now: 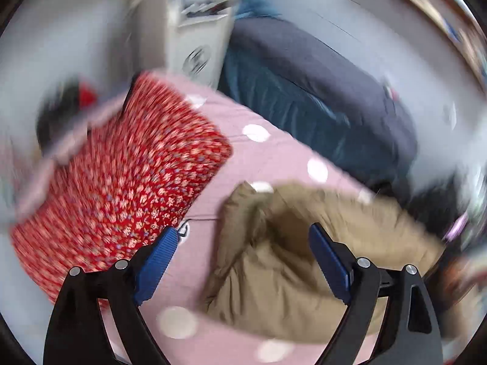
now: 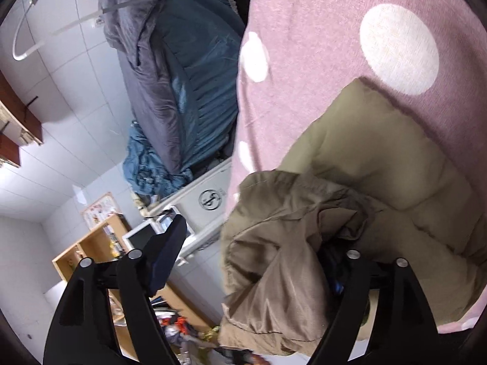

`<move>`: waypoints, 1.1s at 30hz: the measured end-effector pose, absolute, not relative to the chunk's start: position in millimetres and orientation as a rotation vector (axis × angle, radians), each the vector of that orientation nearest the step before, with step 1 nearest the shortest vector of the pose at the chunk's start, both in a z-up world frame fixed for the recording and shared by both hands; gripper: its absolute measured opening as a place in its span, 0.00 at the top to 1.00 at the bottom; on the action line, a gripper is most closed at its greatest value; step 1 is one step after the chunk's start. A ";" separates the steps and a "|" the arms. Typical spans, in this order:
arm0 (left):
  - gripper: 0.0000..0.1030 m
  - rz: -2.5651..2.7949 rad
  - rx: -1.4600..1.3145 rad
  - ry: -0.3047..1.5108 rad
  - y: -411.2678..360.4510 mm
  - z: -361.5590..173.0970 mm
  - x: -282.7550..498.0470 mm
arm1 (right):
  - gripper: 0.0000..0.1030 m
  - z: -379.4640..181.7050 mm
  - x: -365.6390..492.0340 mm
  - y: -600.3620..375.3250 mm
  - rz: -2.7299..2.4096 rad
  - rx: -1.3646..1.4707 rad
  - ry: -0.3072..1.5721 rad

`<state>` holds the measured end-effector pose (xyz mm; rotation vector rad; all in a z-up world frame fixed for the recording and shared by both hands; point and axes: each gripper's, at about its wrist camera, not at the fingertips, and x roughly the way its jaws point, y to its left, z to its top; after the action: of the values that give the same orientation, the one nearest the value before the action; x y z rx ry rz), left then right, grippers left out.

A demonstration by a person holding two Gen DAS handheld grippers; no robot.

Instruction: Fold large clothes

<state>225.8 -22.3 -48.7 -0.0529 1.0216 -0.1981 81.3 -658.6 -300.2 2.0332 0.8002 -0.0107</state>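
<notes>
**Inspector A:** Left wrist view, blurred throughout. The left gripper (image 1: pixel 243 261) has its jaws spread wide and holds nothing; it hangs above a tan padded jacket (image 1: pixel 283 261) lying bunched on a pink bedspread with white dots (image 1: pixel 268 155). A red flowered cloth (image 1: pixel 131 179) lies flat beside the jacket, apparently apart from it.

**Inspector B:** And the other hand?

**Inspector A:** From the right wrist view, the right gripper (image 2: pixel 252 261) is also spread. One finger stands clear in the air; the other is buried in the jacket's (image 2: pixel 365 188) folds. I cannot confirm any grip: the fabric drapes over that finger and is not pinched between the two.

**Inspector B:** Progress on folding?

**Inspector A:** In my judgement, early. The jacket is crumpled at its near end, with no clean edges or squared shape visible. The red cloth looks like a neat rectangle, possibly already folded, though blur forbids certainty.

**Inspector B:** Remaining work?

**Inspector A:** Likely all of it for the jacket: spread it flat, bring the sleeves in, fold the body over.
</notes>
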 end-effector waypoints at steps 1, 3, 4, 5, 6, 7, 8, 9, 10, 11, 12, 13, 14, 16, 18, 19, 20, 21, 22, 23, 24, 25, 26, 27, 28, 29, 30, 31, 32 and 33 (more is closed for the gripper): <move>0.13 -0.231 0.014 0.996 -43.7 -53.9 204.1 | 0.20 -298.6 77.5 -659.1 0.002 2.076 0.766; 0.11 -0.297 0.094 0.975 -77.8 -66.2 169.8 | 0.18 -293.6 68.7 -661.1 0.030 2.160 0.693; 0.11 -0.354 0.150 0.966 -103.9 -78.1 145.5 | 0.16 -289.5 64.4 -663.4 0.044 2.189 0.669; 0.11 -0.424 0.222 0.960 -131.2 -91.8 121.8 | 0.16 -285.5 61.0 -665.6 0.056 2.206 0.653; 0.11 -0.469 0.291 0.958 -152.3 -103.2 105.1 | 0.15 -280.7 57.0 -668.1 0.070 2.223 0.635; 0.11 -0.494 0.345 0.961 -168.8 -114.5 94.5 | 0.14 -275.8 52.4 -669.5 0.076 2.244 0.619; 0.11 -0.512 0.401 0.964 -184.7 -127.5 84.3 | 0.14 -271.4 47.1 -670.2 0.073 2.271 0.607; 0.12 -0.511 0.424 0.968 -192.9 -136.6 81.0 | 0.12 -266.8 42.0 -670.3 0.062 2.294 0.609; 0.12 -0.490 0.412 0.990 -201.7 -146.3 83.7 | 0.11 -259.1 37.5 -671.1 0.040 2.291 0.667; 0.12 -0.463 0.379 1.011 -205.3 -151.1 90.9 | 0.11 -252.8 36.6 -672.9 0.027 2.255 0.722; 0.13 -0.441 0.357 1.018 -206.8 -153.0 96.6 | 0.11 -237.8 37.5 -676.1 0.013 2.159 0.801; 0.13 -0.411 0.345 1.013 -210.6 -156.6 108.2 | 0.11 -220.9 41.9 -678.8 0.024 2.036 0.871; 0.13 -0.378 0.362 1.002 -215.4 -160.0 119.5 | 0.11 -201.2 46.7 -680.7 0.038 1.897 0.921; 0.13 -0.341 0.378 1.003 -225.2 -165.0 139.8 | 0.11 -167.6 52.0 -681.3 0.007 1.642 0.986; 0.13 -0.326 0.350 0.988 -230.8 -162.8 157.6 | 0.11 -142.8 52.1 -674.3 -0.023 1.446 1.001; 0.13 -0.313 0.357 0.974 -235.2 -159.5 166.1 | 0.11 -127.7 48.6 -664.1 -0.048 1.322 0.985; 0.12 -0.302 0.364 0.965 -239.8 -155.3 172.3 | 0.11 -115.2 46.6 -652.8 -0.064 1.202 0.968; 0.11 -0.298 0.360 0.961 -243.8 -151.1 180.2 | 0.11 -97.1 45.2 -633.0 -0.049 1.019 0.950; 0.11 -0.299 0.356 0.961 -246.1 -147.8 186.0 | 0.11 -88.3 43.9 -618.6 0.011 0.929 0.931; 0.10 -0.300 0.352 0.957 -248.0 -145.6 190.6 | 0.11 -81.3 40.4 -605.8 0.100 0.884 0.900; 0.10 -0.300 0.352 0.951 -251.2 -146.5 195.3 | 0.11 -75.7 32.7 -597.9 0.196 0.913 0.842; 0.09 -0.299 0.361 0.952 -255.3 -149.1 201.3 | 0.11 -74.4 25.8 -596.3 0.211 0.952 0.806; 0.09 -0.298 0.372 0.960 -256.4 -152.2 203.8 | 0.11 -74.0 18.7 -593.7 0.195 0.974 0.776; 0.09 -0.294 0.379 0.970 -259.1 -154.4 206.3 | 0.11 -73.8 13.5 -583.4 0.163 0.936 0.766; 0.09 -0.288 0.380 0.977 -260.8 -157.3 206.4 | 0.09 -75.6 14.2 -571.8 0.134 0.867 0.795; 0.09 -0.285 0.384 0.978 -261.7 -159.0 207.5 | 0.08 -80.7 16.3 -553.9 0.092 0.755 0.858; 0.08 -0.283 0.387 0.979 -261.5 -160.2 209.1 | 0.08 -88.9 19.6 -535.3 0.056 0.645 0.926; 0.08 -0.279 0.389 0.979 -261.4 -161.7 209.6 | 0.08 -102.6 24.5 -509.4 0.035 0.501 0.994; 0.08 -0.275 0.389 0.984 -260.8 -163.0 210.6 | 0.08 -111.9 26.7 -490.8 0.019 0.396 1.021; 0.07 -0.275 0.389 0.988 -258.9 -163.7 212.6 | 0.08 -122.6 28.4 -473.9 -0.006 0.297 1.033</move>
<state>212.6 -258.9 -163.7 0.3891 0.9883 -0.2749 28.4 -473.9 -122.6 0.2969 1.0329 -0.0063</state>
